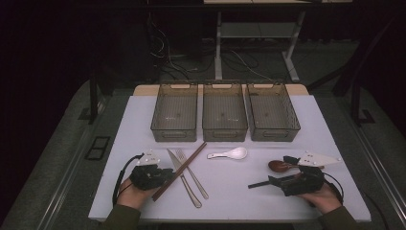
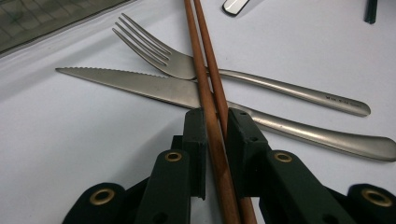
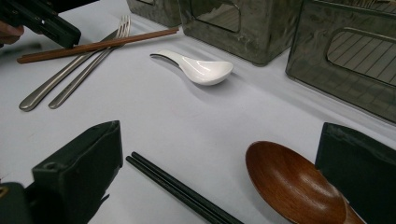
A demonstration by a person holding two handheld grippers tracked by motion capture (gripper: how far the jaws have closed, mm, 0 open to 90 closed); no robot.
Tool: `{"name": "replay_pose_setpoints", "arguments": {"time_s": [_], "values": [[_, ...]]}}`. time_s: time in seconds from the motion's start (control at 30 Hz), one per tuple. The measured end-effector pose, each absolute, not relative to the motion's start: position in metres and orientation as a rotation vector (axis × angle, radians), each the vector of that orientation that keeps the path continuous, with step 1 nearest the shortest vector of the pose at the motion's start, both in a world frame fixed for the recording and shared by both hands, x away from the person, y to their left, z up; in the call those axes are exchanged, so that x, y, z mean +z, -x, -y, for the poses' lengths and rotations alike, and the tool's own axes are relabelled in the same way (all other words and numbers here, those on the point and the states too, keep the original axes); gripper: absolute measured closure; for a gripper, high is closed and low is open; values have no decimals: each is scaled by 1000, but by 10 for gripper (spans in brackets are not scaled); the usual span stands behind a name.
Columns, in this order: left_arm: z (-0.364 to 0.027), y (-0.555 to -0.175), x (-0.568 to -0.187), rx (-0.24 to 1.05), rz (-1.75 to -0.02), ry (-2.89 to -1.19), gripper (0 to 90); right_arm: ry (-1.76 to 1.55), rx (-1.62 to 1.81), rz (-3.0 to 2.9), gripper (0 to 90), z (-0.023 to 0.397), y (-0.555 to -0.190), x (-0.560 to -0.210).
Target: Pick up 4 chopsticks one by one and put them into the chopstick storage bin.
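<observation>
Chopsticks (image 2: 212,107), brown, pinched in left gripper (image 2: 215,122), lying across knife (image 2: 154,86); right gripper (image 3: 215,163) gapes wide, empty.

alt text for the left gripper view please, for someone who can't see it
The left gripper has its two black jaws closed around a pair of brown wooden chopsticks on a white table. The chopsticks lie across a steel fork and a serrated knife.
</observation>
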State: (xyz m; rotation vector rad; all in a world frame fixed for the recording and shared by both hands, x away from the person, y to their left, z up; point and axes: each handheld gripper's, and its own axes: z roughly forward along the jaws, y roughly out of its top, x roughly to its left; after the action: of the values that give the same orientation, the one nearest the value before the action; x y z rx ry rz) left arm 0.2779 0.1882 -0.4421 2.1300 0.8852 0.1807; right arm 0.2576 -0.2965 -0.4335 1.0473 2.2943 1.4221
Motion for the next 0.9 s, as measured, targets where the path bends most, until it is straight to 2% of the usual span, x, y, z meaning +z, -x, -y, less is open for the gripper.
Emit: {"name": "replay_pose_setpoints", "arguments": {"time_s": [0.9], "values": [[-187, -281, -446, 211, -908, -2185, 791, -1041, 1419, -2296, 6, 296, -257, -434]]}}
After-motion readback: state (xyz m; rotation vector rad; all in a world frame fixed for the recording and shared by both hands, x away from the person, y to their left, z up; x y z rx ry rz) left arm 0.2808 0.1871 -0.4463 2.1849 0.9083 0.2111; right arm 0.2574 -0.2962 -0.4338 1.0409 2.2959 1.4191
